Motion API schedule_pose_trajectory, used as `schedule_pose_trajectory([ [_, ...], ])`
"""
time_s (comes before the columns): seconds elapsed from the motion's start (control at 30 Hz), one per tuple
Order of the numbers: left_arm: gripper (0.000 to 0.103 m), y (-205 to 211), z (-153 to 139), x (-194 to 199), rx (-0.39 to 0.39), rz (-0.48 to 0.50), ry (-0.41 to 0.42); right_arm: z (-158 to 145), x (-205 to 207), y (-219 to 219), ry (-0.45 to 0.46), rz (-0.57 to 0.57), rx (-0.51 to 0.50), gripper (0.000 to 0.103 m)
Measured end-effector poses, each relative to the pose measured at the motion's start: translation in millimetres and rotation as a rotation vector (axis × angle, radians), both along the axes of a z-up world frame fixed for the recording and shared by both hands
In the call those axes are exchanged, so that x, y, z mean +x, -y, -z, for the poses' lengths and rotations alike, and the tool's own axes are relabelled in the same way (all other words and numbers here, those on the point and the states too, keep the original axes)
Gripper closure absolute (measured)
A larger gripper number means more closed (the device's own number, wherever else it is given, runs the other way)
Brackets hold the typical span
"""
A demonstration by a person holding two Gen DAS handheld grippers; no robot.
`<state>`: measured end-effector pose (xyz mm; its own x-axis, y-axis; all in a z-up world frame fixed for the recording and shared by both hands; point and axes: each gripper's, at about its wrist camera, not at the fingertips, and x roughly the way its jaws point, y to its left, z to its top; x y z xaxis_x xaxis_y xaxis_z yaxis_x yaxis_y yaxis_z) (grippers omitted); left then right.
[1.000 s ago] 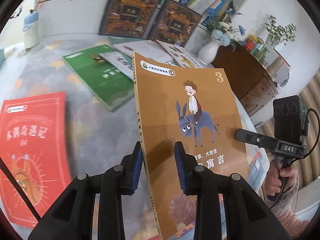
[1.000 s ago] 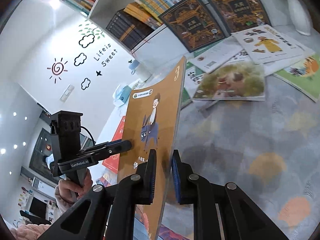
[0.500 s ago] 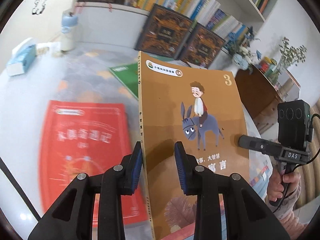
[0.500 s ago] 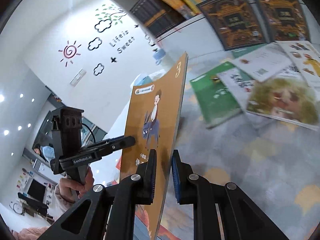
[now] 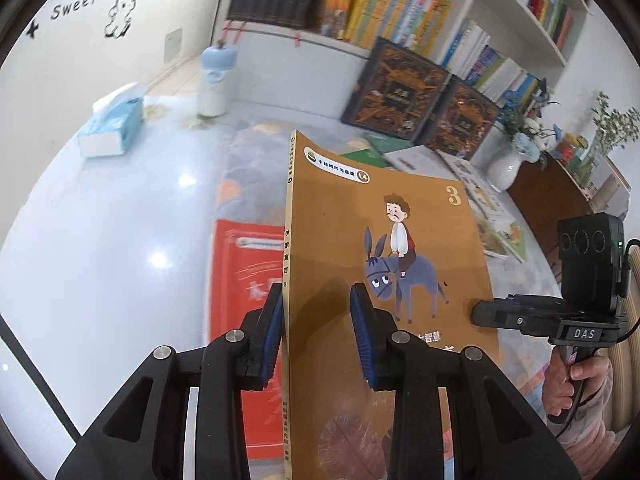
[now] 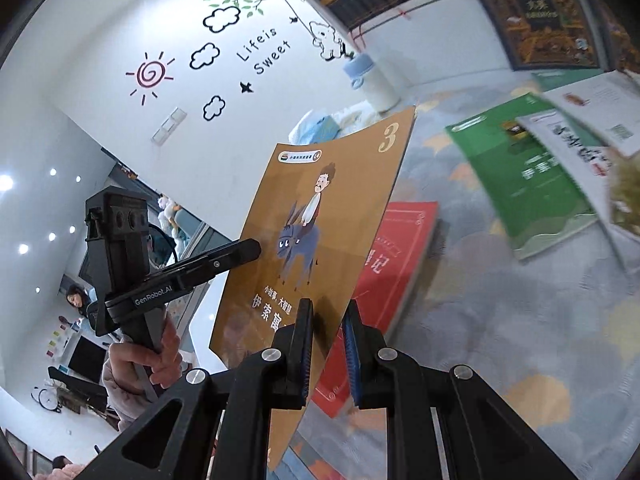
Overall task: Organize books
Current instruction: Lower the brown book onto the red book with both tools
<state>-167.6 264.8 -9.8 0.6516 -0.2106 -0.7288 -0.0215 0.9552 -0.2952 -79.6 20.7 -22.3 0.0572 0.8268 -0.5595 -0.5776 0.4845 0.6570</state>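
Behind our hands ran a white wall with cloud drawings and a bookshelf (image 5: 404,20) full of upright spines, two dark ornate books (image 5: 396,94) leaning at its foot. We held an orange book (image 5: 384,264) upright above the patterned mat (image 6: 500,320), its cover showing a boy on a donkey and a numeral three.

Our left gripper (image 5: 316,328) straddled the spine edge of that book: its left pad sat against the spine side, while the right pad stood in front of the cover with a gap that we could not judge, so we could not tell whether it pinched. Our right gripper (image 6: 326,350) was clamped on the opposite, free edge, both blue pads pressed to the thin board near its lower part.

Below the raised cover lay a red book (image 5: 244,280) flat on the mat. Further off rested a green book (image 6: 520,176) with white picture books overlapping it. A tissue box (image 5: 114,124) and a pale blue bottle (image 5: 214,80) stood near the wall.
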Motion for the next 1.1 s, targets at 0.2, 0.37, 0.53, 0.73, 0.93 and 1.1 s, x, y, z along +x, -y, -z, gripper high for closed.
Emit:
schedule_pose_trajectory([
  [0.2, 0.073, -24, 39, 8, -0.021, -0.008, -0.057, 29, 9, -33, -0.021, -0.015, -0.060, 0.087],
  [0.37, 0.073, -31, 58, 15, -0.052, 0.006, -0.064, 54, 22, -43, -0.044, -0.001, -0.104, 0.087],
  [0.53, 0.073, -30, 65, 20, -0.022, 0.019, -0.082, 65, 27, -44, -0.069, 0.004, -0.122, 0.087],
  [0.73, 0.073, -32, 67, 20, 0.004, 0.028, -0.075, 64, 24, -47, -0.047, -0.008, -0.148, 0.087],
  [0.93, 0.070, -37, 67, 19, -0.003, 0.001, -0.073, 64, 24, -48, -0.055, -0.007, -0.140, 0.087],
  [1.1, 0.070, -45, 69, 17, -0.015, -0.023, -0.073, 63, 21, -49, -0.041, -0.007, -0.147, 0.086],
])
